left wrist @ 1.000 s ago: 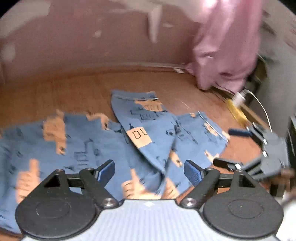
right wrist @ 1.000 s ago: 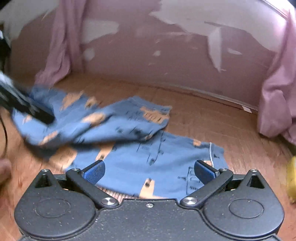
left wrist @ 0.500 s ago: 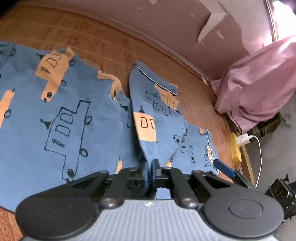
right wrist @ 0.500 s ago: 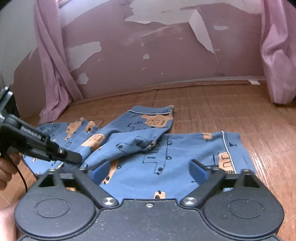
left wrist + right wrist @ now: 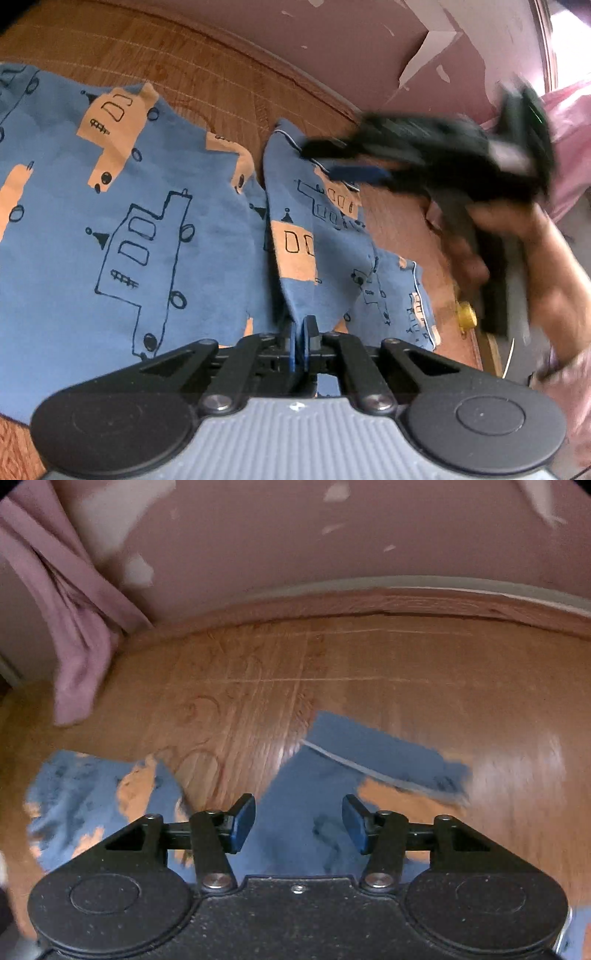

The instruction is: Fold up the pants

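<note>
while we are working over the wooden floor point(image 5: 369, 657), we are pinching a raised fold of the blue pants point(image 5: 147, 236) in our left gripper point(image 5: 303, 343), its two fingers pressed together on the cloth right at the near edge of the garment. the pants are lying spread on the floor, printed with orange blocks and dark outlined vehicles, with one leg folded over so that its piped hem is pointing toward the wall point(image 5: 369, 48).

in the left wrist view we are seeing our right gripper point(image 5: 354, 162) as a dark, blurred shape over the far hem of that folded leg, with our right hand point(image 5: 491, 243) wrapped around its handle. in the right wrist view, the right gripper point(image 5: 298, 827) is hanging just above the blue cloth point(image 5: 303, 812) with its blue fingers point(image 5: 242, 823) standing apart and nothing between them; whether they are touching the fabric we cannot tell, since the picture is blurred.

a pink curtain point(image 5: 74, 635) is hanging at the left of that view, against the peeling pink wall. a small yellow object point(image 5: 467, 314) is lying on the floor just beyond the right edge of the pants, near our right hand.
</note>
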A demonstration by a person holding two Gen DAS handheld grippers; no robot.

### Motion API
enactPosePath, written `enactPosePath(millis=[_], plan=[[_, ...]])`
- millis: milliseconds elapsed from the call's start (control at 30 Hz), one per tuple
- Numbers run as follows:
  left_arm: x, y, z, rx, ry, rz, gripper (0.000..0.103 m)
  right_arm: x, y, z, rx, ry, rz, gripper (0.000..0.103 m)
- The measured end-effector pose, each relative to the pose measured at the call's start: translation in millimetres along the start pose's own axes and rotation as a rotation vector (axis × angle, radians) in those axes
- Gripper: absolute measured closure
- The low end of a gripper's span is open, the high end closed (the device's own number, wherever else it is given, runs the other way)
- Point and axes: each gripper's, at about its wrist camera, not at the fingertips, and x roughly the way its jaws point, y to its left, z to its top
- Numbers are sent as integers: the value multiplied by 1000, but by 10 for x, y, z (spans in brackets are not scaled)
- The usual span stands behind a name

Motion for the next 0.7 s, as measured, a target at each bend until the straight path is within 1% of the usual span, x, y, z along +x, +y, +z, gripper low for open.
enactPosePath(millis=[67,100,133,167,200,233,267,300,333,367,400,433,533,633,700], plan=[[-6,5,3,2,3,-6,98,149,151,124,-22,37,-55,47],[-12,7,8,5,3,-8,98,209,198,167,-24,52,-83,43],[-13,11,13,6,3,-11,98,273,233,203,-22,67,-117,41],[-11,12,18,6,3,-12,98,321,252,233,-15,76,-139,41],[-8,16,20,5,5,-12,98,360,260,259,3,84,-151,38],[-4,20,22,3,6,-13,98,369,276,277,15,80,-159,38],[-3,21,25,3,8,-12,98,372,287,299,27,81,-167,42],[-16,24,25,4,8,-13,98,372,299,307,29,79,-186,55],[-26,29,14,8,7,-13,98,385,317,310,17,78,-221,64],[-30,21,13,9,7,-10,98,385,342,304,-12,74,-268,84],[-32,15,16,10,6,-8,98,376,352,293,-28,70,-282,98],[-26,2,28,9,4,-6,98,350,316,281,-7,67,-259,102],[-29,-41,27,40,-2,13,99,215,129,228,91,29,-190,102],[-73,-129,40,110,-21,42,99,-88,-107,99,167,-79,-77,102],[-112,-227,38,164,-35,64,99,-372,-245,-7,189,-179,-4,102]])
